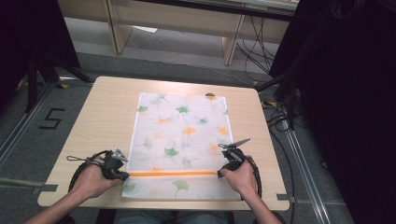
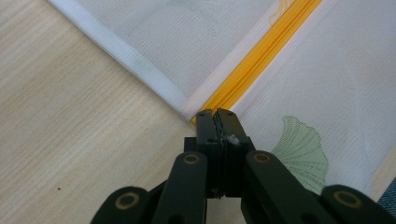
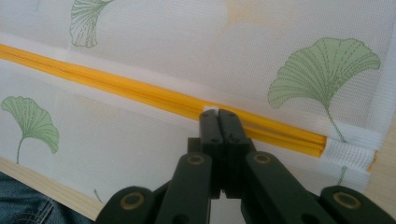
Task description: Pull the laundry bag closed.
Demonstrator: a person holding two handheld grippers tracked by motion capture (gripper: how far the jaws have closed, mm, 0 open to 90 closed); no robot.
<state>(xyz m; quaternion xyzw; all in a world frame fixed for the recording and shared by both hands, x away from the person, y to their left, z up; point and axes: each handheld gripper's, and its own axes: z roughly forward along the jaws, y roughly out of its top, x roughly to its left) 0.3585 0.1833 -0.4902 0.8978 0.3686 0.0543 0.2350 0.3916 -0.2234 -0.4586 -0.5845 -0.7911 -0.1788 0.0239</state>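
Wooden table (image 1: 102,121) stands on a grey floor, with pale furniture legs and dark drapes beyond it. On the table lies a flat white mesh bag (image 1: 180,140) printed with green and orange leaves. An orange zipper (image 1: 173,173) runs across the bag near the edge closest to the person.

Progress: the zipper appears fully closed along its visible length. Judged from this, the opening work has barely begun; both ends are engaged, but no gap shows between the zipper's two sides.

Left gripper (image 1: 119,169): positioned at the left end of the zipper, at the bag's left hem. In the left gripper view, the jaws are pressed together with the tips at the point where the zipper (image 2: 254,60) meets the white hem (image 2: 140,70). A small white scrap shows between them, so they are probably pinching the bag's edge, though this cannot be confirmed.

Right gripper (image 1: 229,158): positioned near the right end of the zipper. In the right gripper view, the jaws are drawn together with the tips on the zipper (image 3: 140,93), where a small white tab (image 3: 211,110) sits. This is likely the pull, apparently gripped. The sewn white end stop (image 3: 350,154) lies just beside it.

Remaining: drawing the pull along the zipper toward the left gripper.
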